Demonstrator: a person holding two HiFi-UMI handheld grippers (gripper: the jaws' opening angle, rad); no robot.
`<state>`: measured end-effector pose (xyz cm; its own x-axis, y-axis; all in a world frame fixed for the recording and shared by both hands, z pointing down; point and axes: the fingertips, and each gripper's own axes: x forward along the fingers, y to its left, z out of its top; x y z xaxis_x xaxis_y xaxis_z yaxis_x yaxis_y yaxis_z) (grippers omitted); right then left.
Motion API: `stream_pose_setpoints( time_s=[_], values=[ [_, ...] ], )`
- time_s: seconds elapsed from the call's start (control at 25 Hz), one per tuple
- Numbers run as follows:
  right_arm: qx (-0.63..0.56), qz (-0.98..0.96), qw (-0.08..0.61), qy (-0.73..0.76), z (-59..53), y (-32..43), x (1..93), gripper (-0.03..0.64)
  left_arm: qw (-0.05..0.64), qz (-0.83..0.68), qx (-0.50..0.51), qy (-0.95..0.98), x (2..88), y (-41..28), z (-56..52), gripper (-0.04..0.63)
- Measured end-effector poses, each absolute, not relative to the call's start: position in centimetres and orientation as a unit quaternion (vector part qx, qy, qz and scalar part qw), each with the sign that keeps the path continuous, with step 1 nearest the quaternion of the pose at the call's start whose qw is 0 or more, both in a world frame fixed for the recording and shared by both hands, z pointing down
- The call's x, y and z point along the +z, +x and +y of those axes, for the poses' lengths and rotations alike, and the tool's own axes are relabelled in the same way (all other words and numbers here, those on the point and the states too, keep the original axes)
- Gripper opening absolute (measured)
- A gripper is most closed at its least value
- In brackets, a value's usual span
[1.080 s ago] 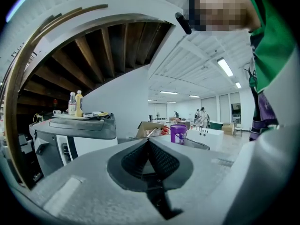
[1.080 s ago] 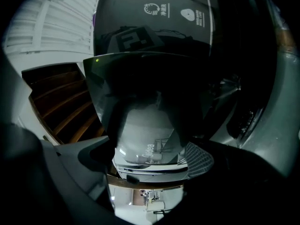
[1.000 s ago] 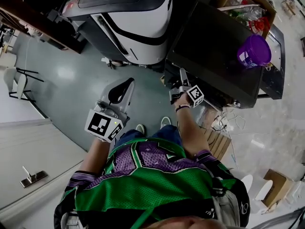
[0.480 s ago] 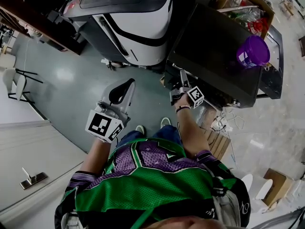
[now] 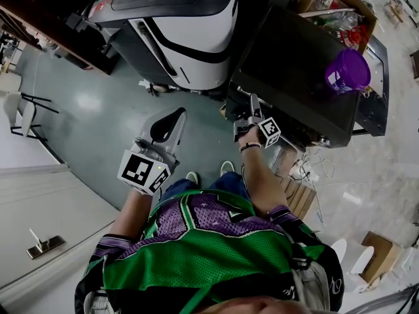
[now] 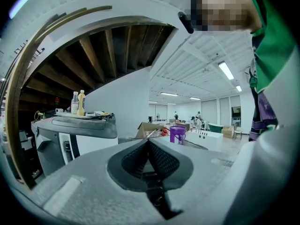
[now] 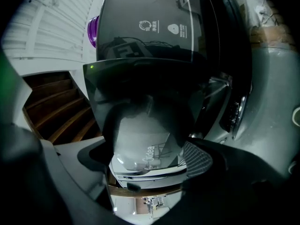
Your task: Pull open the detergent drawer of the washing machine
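Presently the right hand-held gripper point(image 7: 150, 159) is held spread about the detergent drawer point(image 7: 143, 142), not clamped; the left hand-held gripper point(image 6: 148, 143) is closed on nothing. If pulled before clamping, the drawer could be slipped off.

Wears glossy green jersey point(image 5: 196, 260) with purple patterned panels and black-and-white trim, at 6 o'clock in head view. Blue jeans point(image 5: 178, 187) and white shoes point(image 5: 192, 175) toward 12 from it. Dark band point(image 5: 249, 148) on right wrist.

Left gripper point(image 5: 171, 118): pale grey shell, black textured pads, black-and-white left marker cube point(image 5: 141, 172).

Right gripper point(image 5: 252, 103): grey, with right marker cube point(image 5: 269, 131) at its 5 o'clock.
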<state>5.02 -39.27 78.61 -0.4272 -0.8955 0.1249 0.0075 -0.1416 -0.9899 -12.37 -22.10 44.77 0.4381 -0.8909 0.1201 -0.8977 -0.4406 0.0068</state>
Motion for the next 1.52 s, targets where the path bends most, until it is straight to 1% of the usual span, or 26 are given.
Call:
stream_pose_setpoints(
  time_s=[0.32, 0.88, 1.12, 1.52],
  values=[
    [-0.649, 0.568, 0.331, -0.382, -37.0, 4.3, 78.8, 0.457, 0.028, -0.521, 0.039, 0.852, 44.1, -11.8, -22.0, 0.018],
    [-0.673, 0.600, 0.279, -0.331, -32.9, 3.2, 78.7, 0.454, 0.014, -0.496, 0.023, 0.868, 43.9, -8.0, -22.7, 0.018],
    [-0.675, 0.603, 0.272, -0.326, -31.7, 2.9, 78.5, 0.454, 0.015, -0.486, 0.017, 0.874, 43.9, -7.4, -22.4, 0.018],
    [-0.675, 0.598, 0.280, -0.329, -30.0, 2.7, 78.5, 0.454, 0.020, -0.468, 0.020, 0.883, 44.4, -7.9, -21.8, 0.018]
  ],
)
